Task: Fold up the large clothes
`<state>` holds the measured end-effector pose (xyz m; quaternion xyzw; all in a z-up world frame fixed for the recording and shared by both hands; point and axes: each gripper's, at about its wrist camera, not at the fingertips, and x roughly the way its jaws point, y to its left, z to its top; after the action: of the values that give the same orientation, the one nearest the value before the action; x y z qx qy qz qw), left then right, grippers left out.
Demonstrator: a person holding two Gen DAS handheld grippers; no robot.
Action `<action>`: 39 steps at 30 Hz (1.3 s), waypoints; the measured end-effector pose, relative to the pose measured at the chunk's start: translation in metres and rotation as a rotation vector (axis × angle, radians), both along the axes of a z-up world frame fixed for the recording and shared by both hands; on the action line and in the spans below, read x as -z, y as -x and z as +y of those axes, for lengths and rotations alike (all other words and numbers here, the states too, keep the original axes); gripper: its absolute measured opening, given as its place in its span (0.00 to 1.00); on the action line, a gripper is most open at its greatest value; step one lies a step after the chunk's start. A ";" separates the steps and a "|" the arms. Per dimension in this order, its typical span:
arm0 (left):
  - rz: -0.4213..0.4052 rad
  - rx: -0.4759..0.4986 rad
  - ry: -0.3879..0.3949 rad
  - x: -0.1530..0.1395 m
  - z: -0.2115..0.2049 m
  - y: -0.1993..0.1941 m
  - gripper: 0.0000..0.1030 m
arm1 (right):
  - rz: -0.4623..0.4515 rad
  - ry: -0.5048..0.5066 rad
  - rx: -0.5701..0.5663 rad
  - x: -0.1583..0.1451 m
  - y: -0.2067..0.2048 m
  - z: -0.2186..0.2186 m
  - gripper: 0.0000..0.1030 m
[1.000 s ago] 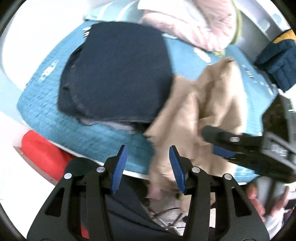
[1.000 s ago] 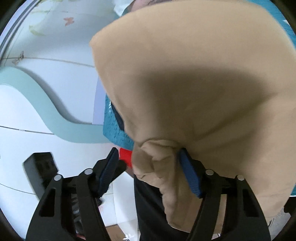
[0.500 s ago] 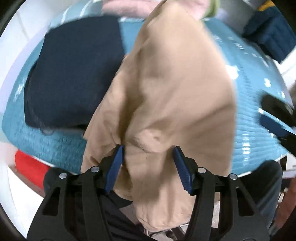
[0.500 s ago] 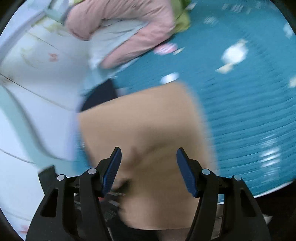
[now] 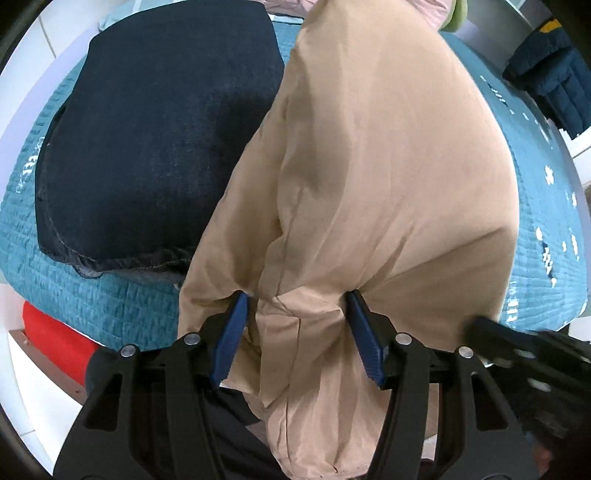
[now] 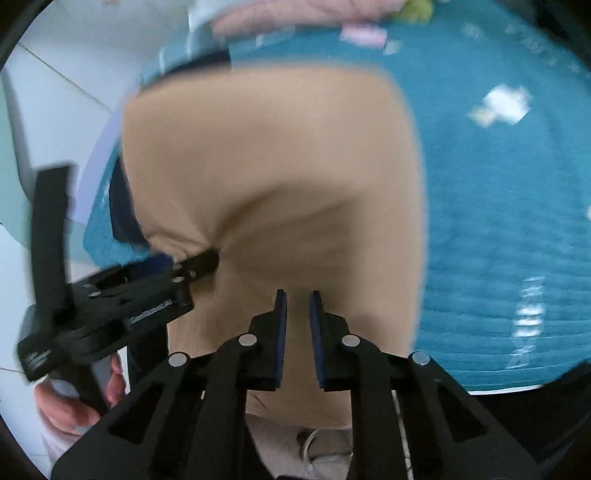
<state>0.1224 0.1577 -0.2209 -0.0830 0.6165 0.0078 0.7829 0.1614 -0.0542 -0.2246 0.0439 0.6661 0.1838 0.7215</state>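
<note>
A tan garment (image 5: 388, 166) lies across the teal quilted bed (image 5: 92, 295) and hangs over its near edge. My left gripper (image 5: 295, 295) is shut on a bunched fold of the garment at that edge; the right wrist view shows this gripper (image 6: 207, 258) from the side, biting into the tan garment (image 6: 277, 147). My right gripper (image 6: 296, 292) points down over the cloth's lower right part, its jaws closing to a thin slit. Motion blur hides whether any cloth is pinched there. In the left wrist view the right gripper (image 5: 476, 325) touches the garment's right edge.
A folded dark navy denim piece (image 5: 159, 140) sits on the bed left of the tan garment. Pink clothing (image 6: 295, 11) is heaped at the far side. A navy jacket (image 5: 546, 74) hangs at the right. A red object (image 5: 48, 332) lies under the bed edge. A hand (image 6: 66, 410) holds the left gripper's handle.
The left gripper, empty a second ago, came down and took a bunch of tan cloth. The right gripper let go of its bunch, swung to the cloth's right part and closed.
</note>
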 end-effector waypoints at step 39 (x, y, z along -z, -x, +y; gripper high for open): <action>0.020 -0.043 0.104 0.028 0.020 -0.122 0.88 | -0.002 0.097 0.053 0.009 -0.118 -0.004 0.07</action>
<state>0.2445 0.1778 -0.2494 -0.1364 0.6220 -0.0067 0.7710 0.2790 -0.0578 -0.2335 0.0264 0.6723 0.1319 0.7280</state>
